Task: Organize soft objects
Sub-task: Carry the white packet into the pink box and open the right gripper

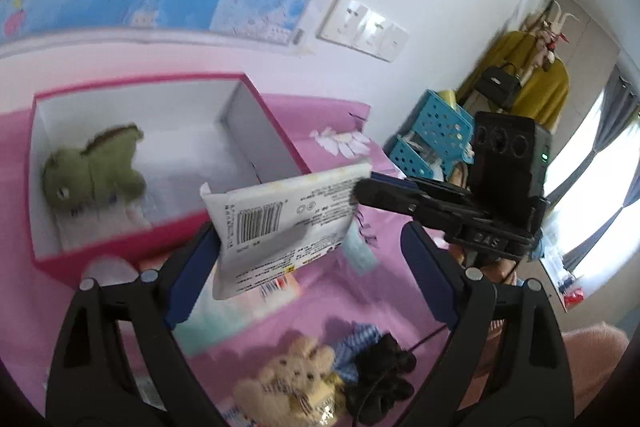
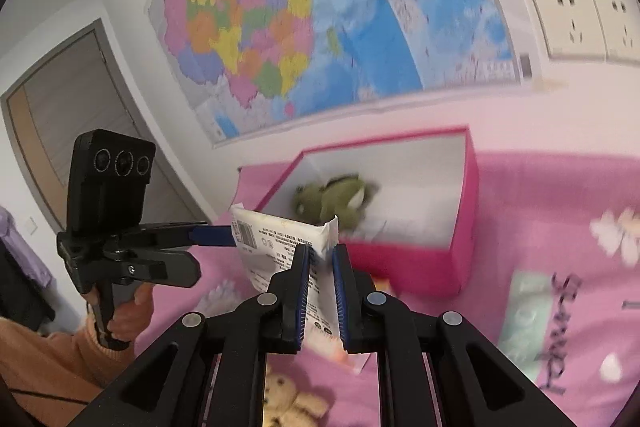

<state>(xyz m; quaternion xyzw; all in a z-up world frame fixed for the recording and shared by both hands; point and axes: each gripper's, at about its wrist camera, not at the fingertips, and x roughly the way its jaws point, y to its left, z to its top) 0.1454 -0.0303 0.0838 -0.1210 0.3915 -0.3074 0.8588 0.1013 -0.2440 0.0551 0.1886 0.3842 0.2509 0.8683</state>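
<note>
A white tissue pack point(image 1: 280, 219) hangs in the air in front of the open pink box point(image 1: 280, 131). My right gripper point(image 2: 322, 255) is shut on the tissue pack point(image 2: 280, 247), and it also shows in the left wrist view point(image 1: 364, 193) at the pack's right edge. My left gripper point(image 1: 308, 239) is open, its fingers either side of the pack, one fingertip beside its left edge point(image 2: 212, 235). A green plush dinosaur point(image 1: 92, 167) lies inside the box point(image 2: 464, 259). A beige teddy bear point(image 1: 288, 383), a blue checked cloth point(image 1: 356, 343) and a black soft item point(image 1: 380, 375) lie on the pink bedspread below.
A blue perforated basket point(image 1: 432, 135) stands at the right beside the bed. A wall map point(image 2: 320, 27) and wall sockets point(image 2: 572, 23) hang behind the box. A door point(image 2: 68, 131) is at the left. A bear point(image 2: 288, 403) lies under my right gripper.
</note>
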